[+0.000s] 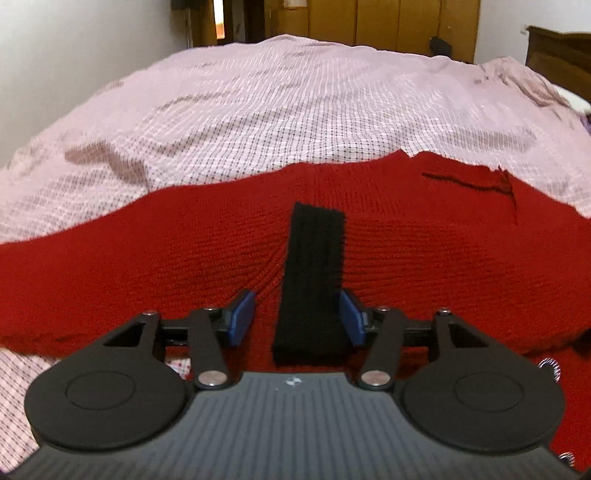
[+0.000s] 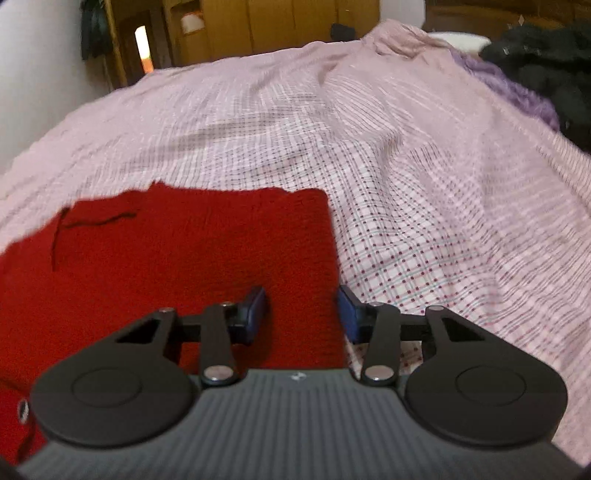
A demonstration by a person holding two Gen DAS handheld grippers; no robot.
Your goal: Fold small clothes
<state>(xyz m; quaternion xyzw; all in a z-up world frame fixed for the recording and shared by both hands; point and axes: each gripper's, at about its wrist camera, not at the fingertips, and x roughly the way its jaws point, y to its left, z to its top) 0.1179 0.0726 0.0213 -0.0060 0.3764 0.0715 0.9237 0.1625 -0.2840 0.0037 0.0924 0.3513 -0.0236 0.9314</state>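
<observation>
Left wrist view: a red knitted garment [image 1: 184, 266] lies spread flat across a bed covered with a pink checked sheet [image 1: 258, 110]. A black ribbed strip [image 1: 314, 280], part of the knit, runs away from the camera down the middle of the red cloth. The left tongs [image 1: 297, 315] stand partly open above it, the blue pads [image 1: 242, 317] on either side of the strip's near end; the right pad is close against the strip's edge, the left one clear of it, and nothing is clamped. Dark stitched lines [image 1: 476, 182] show near the garment's far right corner. Wooden wardrobe doors [image 1: 388, 22] stand beyond the bed.

Right wrist view: the same red garment [image 2: 166, 251] fills the lower left, its right edge running toward the camera. The right tongs [image 2: 303, 314] are partly open and straddle that edge, one pad over the red knit, the other over the sheet [image 2: 424, 184]. Whether the pads touch the cloth cannot be told; nothing is pinched. Dark clothing [image 2: 546, 70] and a purple item [image 2: 513, 92] lie at the far right.
</observation>
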